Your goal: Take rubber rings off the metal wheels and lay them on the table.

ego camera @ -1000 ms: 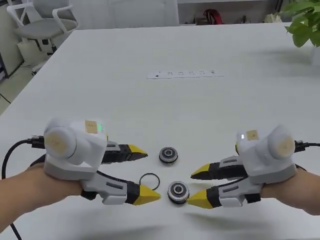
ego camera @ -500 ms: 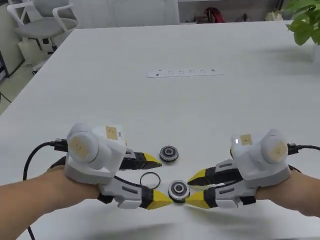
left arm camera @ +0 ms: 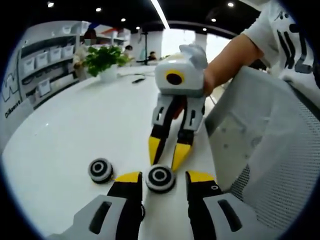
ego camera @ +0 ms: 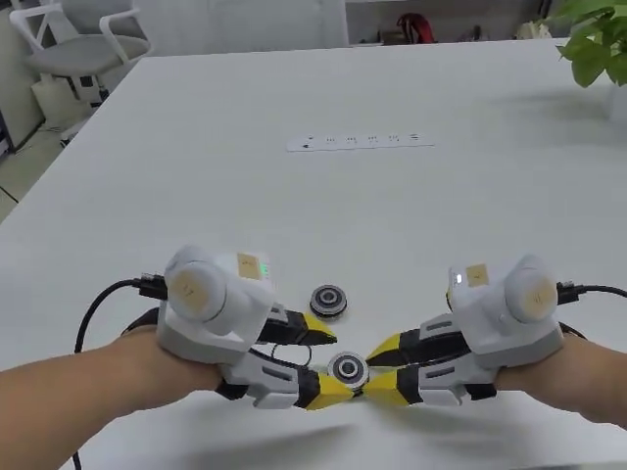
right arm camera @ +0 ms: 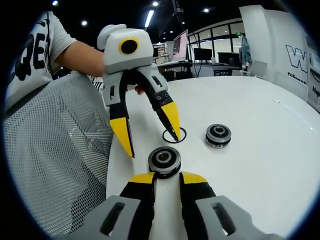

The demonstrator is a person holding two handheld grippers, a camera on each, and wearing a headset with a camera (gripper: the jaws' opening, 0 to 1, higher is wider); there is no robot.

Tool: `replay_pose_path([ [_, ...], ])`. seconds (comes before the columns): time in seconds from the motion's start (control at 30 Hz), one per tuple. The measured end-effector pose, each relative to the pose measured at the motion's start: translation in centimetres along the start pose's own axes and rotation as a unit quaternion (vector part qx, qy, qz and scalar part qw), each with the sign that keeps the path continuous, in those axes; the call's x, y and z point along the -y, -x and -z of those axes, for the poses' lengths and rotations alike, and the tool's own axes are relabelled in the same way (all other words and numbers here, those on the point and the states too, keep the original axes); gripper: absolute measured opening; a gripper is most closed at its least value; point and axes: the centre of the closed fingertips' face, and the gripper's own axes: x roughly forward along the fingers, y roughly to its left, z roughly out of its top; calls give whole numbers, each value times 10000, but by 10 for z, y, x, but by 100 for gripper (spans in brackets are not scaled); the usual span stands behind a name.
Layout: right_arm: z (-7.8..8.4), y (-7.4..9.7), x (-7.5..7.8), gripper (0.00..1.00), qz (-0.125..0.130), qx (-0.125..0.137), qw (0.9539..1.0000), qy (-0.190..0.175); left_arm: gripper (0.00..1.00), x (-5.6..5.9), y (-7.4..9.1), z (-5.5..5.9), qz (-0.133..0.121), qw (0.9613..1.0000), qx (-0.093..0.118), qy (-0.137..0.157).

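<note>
Yellow-tipped left gripper [ego camera: 343,360] and right gripper [ego camera: 372,367] are converging on the near wheel [right arm camera: 164,160], jaws narrowly apart and empty. One rubber ring [right arm camera: 174,135] is lying free, so the next removal is likely starting.

Left tool [right arm camera: 152,144] partly covers the loose rubber ring [right arm camera: 174,142].

- Wheel [ego camera: 348,369] btw both grippers' tips: shiny metal hub, dark matt rubber rim
- Ring [right arm camera: 174,142] by left gripper [ego camera: 335,361] tip: thin black matt rubber
- Left gripper & right gripper [ego camera: 372,369]: smooth white plastic shells, yellow tips
- Table [ego camera: 392,215] under them: smooth white, slight sheen
</note>
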Motion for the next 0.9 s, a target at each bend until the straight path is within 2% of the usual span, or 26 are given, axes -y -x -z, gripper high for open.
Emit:
replay_pose_path([
  [0.27,1,0,0,15,-2,2,10000,-13,25,0,-7,3,-4,10000,-55,30],
  [0.6,1,0,0,14,-17,12,10000,-19,12,-6,-8,7,-211,9997,-121,-95],
  [0.9,2,1,-1,10,3,-35,10000,-65,11,-5,-10,8,-316,9991,-148,-236],
])
